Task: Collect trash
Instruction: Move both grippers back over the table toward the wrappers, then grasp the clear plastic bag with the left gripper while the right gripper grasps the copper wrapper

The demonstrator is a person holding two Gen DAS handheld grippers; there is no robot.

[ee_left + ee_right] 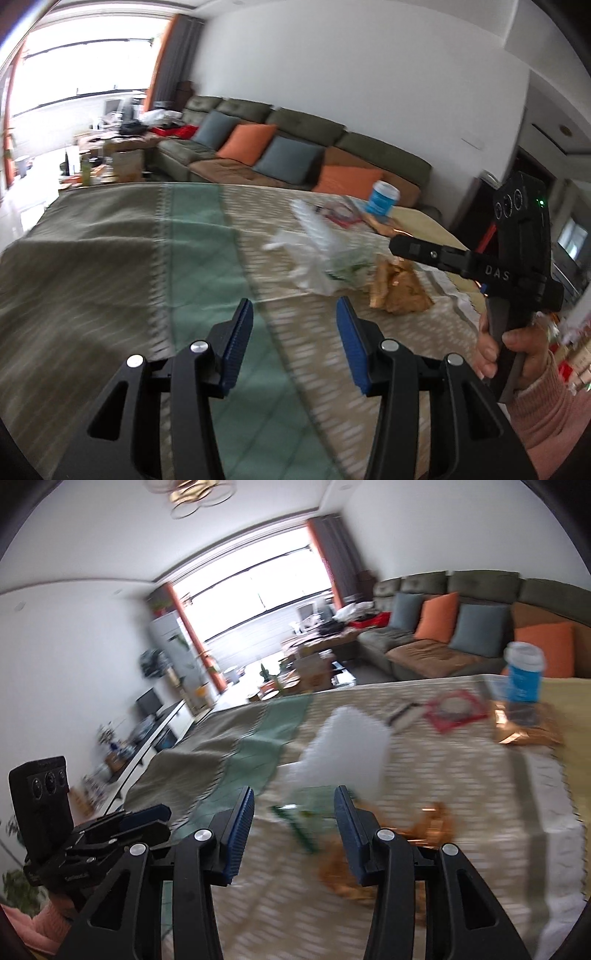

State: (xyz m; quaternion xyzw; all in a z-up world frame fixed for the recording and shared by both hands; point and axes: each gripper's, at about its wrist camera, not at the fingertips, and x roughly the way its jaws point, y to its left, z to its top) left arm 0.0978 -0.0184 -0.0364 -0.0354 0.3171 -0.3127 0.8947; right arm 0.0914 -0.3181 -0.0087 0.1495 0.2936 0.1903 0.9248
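Note:
My left gripper (295,325) is open over the patterned tablecloth (110,258), with nothing between its blue pads. Ahead and to the right lie a crumpled white plastic bag (317,240), a clear packet with green print (347,266) and a golden snack wrapper (399,291). My right gripper (293,812) is open too, its fingers framing the white bag (347,746) and green packet (299,819) without touching them. The golden wrapper (424,834) sits just to its right. A hand holds the right gripper (402,247) above the wrapper. Everything is motion-blurred.
A blue-and-white cup (524,675) stands on another golden wrapper (528,727) at the far right, with a red wrapper (456,709) beside it. A sofa with orange and grey cushions (258,147) runs behind the table. The left gripper (155,818) shows at lower left.

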